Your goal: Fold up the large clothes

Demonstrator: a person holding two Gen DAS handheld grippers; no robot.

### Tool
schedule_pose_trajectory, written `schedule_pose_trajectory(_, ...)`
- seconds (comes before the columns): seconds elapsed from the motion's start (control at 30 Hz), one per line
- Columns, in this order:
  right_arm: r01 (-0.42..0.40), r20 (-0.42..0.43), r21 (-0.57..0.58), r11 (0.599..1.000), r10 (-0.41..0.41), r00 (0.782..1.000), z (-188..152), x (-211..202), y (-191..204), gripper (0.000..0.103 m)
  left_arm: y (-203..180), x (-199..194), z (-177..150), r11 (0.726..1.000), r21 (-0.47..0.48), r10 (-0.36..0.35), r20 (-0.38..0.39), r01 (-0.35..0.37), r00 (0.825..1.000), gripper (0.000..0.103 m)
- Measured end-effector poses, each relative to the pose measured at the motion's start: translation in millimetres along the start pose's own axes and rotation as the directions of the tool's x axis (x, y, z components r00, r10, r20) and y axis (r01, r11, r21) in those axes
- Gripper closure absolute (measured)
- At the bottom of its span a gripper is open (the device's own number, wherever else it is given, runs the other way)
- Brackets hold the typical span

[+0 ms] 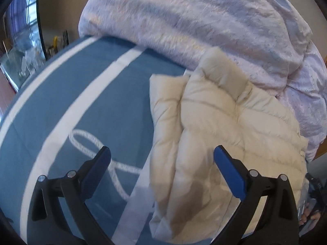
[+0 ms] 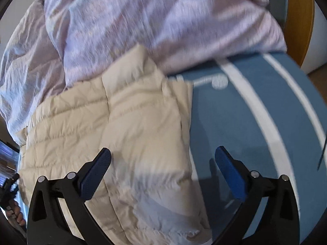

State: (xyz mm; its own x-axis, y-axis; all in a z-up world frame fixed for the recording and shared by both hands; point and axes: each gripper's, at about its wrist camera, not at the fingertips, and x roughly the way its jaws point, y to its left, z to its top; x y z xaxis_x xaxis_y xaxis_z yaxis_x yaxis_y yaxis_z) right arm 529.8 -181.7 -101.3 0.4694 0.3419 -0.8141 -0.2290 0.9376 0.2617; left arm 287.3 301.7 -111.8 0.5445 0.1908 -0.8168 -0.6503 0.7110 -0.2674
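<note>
A cream quilted puffer jacket [image 1: 224, 134] lies folded into a long bundle on a blue bedspread with white stripes [image 1: 85, 106]. In the left wrist view my left gripper [image 1: 161, 155] hangs above the jacket's left edge, jaws wide apart, nothing between them. The right wrist view shows the same jacket [image 2: 114, 126] on the left and the bedspread [image 2: 245, 122] on the right. My right gripper [image 2: 162, 155] is over the jacket's right edge, open and holding nothing.
A crumpled pale pink duvet [image 1: 204, 20] is heaped at the far side of the bed, touching the jacket's top end; it fills the upper part of the right wrist view as a duvet [image 2: 143, 24]. A hand [image 2: 16, 212] shows at the lower left. A mirror [image 1: 22, 30] stands at the far left.
</note>
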Motion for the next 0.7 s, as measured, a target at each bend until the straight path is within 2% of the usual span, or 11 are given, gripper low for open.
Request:
schedule_pose_trajectory(0.1,-0.013,-0.011,0.034,0.999,0.013,1.0,-8,3,0,0.001,-2,3,-7,1.0,0.01,-0.013,-0.02,0.014,1.0,0.003)
schedule_pose_trajectory(0.23,-0.081,-0.052,0.081,0.993,0.085,0.995,-17,13,-7,0.004,-6,13,-17,0.998,0.001,-0.059,-0.057,0.059,0.997,0.005)
schedule_pose_trajectory(0.3,-0.12,-0.03,0.081,0.989,0.123,0.992,-23,10,-8,0.013,-8,15,-21,0.998,-0.003,-0.069,-0.055,0.069,0.996,0.008)
schedule_pose_trajectory(0.33,-0.136,-0.029,0.082,0.987,0.138,0.99,-24,10,-9,0.028,-9,15,-22,0.997,0.001,-0.076,-0.054,0.076,0.996,0.011)
schedule_pose_trajectory(0.4,-0.238,-0.057,0.13,0.963,0.247,0.967,-29,10,-12,0.047,-11,14,-24,0.995,-0.003,-0.096,-0.045,0.096,0.994,0.021)
schedule_pose_trajectory(0.43,-0.269,-0.056,0.156,0.95,0.28,0.958,-32,9,-14,0.057,-11,13,-24,0.992,-0.016,-0.126,-0.05,0.125,0.991,0.036)
schedule_pose_trajectory(0.47,-0.293,-0.053,0.172,0.94,0.306,0.95,-33,8,-16,0.063,-11,14,-25,0.985,-0.042,-0.169,-0.063,0.167,0.984,0.05)
schedule_pose_trajectory(0.5,-0.332,-0.047,0.2,0.922,0.347,0.937,-37,7,-20,0.072,-12,14,-24,0.983,-0.059,-0.178,-0.062,0.175,0.982,0.053)
schedule_pose_trajectory(0.53,-0.353,-0.042,0.219,0.91,0.37,0.928,-39,6,-22,0.079,-12,12,-25,0.982,-0.066,-0.183,-0.054,0.18,0.982,0.064)
schedule_pose_trajectory(0.57,-0.382,-0.031,0.243,0.892,0.401,0.916,-41,3,-24,0.081,-13,8,-25,0.979,-0.067,-0.197,-0.041,0.194,0.98,0.074)
schedule_pose_trajectory(0.7,-0.454,0.003,0.252,0.854,0.469,0.883,-49,-19,-23,0.087,-6,-13,-24,0.972,-0.078,-0.223,-0.009,0.222,0.975,0.085)
